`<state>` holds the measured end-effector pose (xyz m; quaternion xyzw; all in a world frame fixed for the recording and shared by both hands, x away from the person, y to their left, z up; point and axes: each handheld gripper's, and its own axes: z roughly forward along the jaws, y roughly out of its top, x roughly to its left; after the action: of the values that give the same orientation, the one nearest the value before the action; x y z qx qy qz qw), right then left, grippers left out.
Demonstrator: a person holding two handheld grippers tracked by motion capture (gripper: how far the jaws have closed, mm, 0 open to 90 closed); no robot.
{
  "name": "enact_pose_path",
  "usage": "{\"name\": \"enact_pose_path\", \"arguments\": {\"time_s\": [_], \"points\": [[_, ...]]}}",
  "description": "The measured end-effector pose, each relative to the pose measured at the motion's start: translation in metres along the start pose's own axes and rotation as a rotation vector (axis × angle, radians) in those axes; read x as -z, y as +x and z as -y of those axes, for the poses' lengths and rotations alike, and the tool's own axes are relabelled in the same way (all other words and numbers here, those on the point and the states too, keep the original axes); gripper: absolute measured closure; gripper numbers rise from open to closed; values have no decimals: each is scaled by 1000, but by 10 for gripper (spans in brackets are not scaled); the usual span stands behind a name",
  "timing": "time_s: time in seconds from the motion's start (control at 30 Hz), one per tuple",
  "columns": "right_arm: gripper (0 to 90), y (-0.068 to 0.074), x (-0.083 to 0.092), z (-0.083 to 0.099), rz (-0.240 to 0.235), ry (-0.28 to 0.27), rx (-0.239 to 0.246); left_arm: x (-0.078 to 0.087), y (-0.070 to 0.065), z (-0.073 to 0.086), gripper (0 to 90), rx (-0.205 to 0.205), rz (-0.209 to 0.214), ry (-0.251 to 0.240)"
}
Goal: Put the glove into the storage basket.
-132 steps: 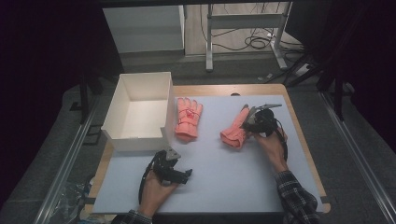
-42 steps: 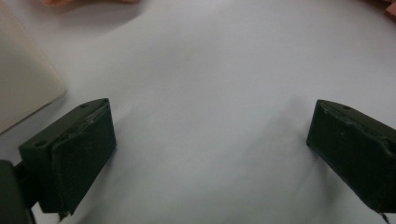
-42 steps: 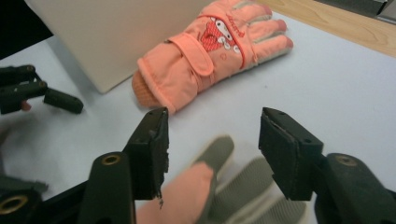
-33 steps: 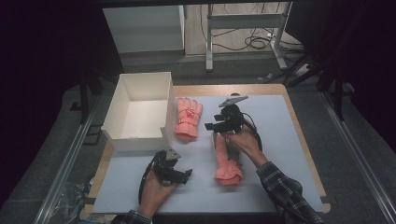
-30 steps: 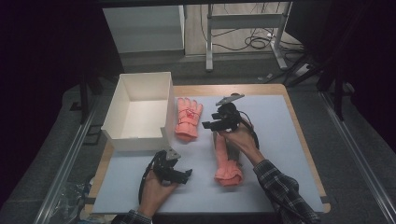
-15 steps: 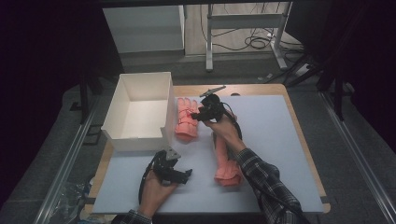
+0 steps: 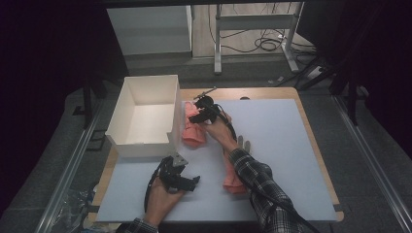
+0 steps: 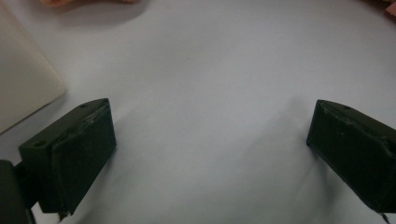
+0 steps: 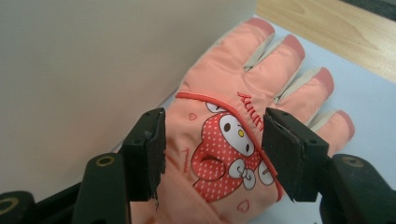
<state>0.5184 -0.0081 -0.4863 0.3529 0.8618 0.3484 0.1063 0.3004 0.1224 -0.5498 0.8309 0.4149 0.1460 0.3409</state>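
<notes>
A pink glove with a cartoon print lies flat beside the white box, fingers pointing away from the person. My right gripper hovers just over it. In the right gripper view, the gripper has its jaws apart over the back of the glove, and the pads are not pressing on it. These jaws have just been opening. A second pink glove lies at the front middle, partly under the right forearm. My left gripper rests near the front edge, open over bare mat.
The box wall stands close on the right gripper's left. A white mat covers the wooden table, with free room on its right half. Beyond the far edge are a white cabinet and desk legs with cables.
The right gripper put the second glove down at the front middle, then moved left and slightly down to the glove by the box. The left gripper stayed put.
</notes>
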Motion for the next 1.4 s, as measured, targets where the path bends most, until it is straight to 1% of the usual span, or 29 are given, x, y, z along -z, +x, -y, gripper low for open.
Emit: {"name": "enact_pose_path", "arguments": {"time_s": [0.1, 0.13, 0.17, 0.2, 0.27, 0.37, 0.43, 0.47, 0.5, 0.53, 0.63, 0.77, 0.87, 0.97, 1.03, 1.1, 1.2, 1.3, 1.37, 1.4], "points": [[400, 0, -10, 0, 12, 31, -3, 0, 0, 0, 11, -1, 0, 0], [403, 1, -13, 0, 24, 47, 0, 0, 0, 0, 11, -1, 0, 0], [432, 2, -21, 0, 48, 78, 20, 0, 0, 0, 11, -1, 0, 0], [432, 2, -21, 0, 48, 78, 20, 0, 0, 0, 11, -1, 0, 0], [486, 3, -24, 0, 50, 91, 16, 0, 0, 0, 11, -1, 0, 0], [601, 5, -26, 1, 55, 99, 18, 0, 0, 0, 11, -1, 0, 0], [676, 5, -25, 1, 57, 102, 27, 0, 0, 0, 11, -1, 0, 0], [699, 5, -24, 1, 57, 101, 29, 0, 0, 0, 11, -1, 0, 0], [745, 3, -23, 1, 58, 97, 29, 0, 0, 0, 11, -1, 0, 0], [745, 3, -23, 1, 58, 97, 29, 0, 0, 0, 11, -1, 0, 0], [789, 2, -21, 2, 55, 89, 18, 0, 0, 0, 11, -1, 0, 0], [814, 1, -17, 0, 49, 84, 12, 0, 0, 0, 11, -1, 0, 0], [823, 0, -13, 0, 37, 72, 16, 0, 0, 0, 12, -1, 0, 0], [841, -1, -7, -1, 20, 65, 8, 0, 0, 0, 11, -1, 0, 0], [843, -1, -5, -1, 17, 68, 12, 0, 0, 0, 11, -1, -1, 0], [846, 1, 1, -2, 17, 62, 24, 0, 0, 0, 11, 0, 0, 0], [852, 1, 10, -2, 1, 38, 21, 0, 0, 0, 11, -1, 0, 0], [852, 2, 18, -3, -10, 29, 25, 0, 0, 0, 11, -1, -1, 0], [852, 2, 30, -5, -27, 11, 30, 0, 0, 0, 11, 0, 0, 0], [852, 2, 30, -5, -27, 11, 30, 0, 0, 0, 11, -1, 0, 1]]}}
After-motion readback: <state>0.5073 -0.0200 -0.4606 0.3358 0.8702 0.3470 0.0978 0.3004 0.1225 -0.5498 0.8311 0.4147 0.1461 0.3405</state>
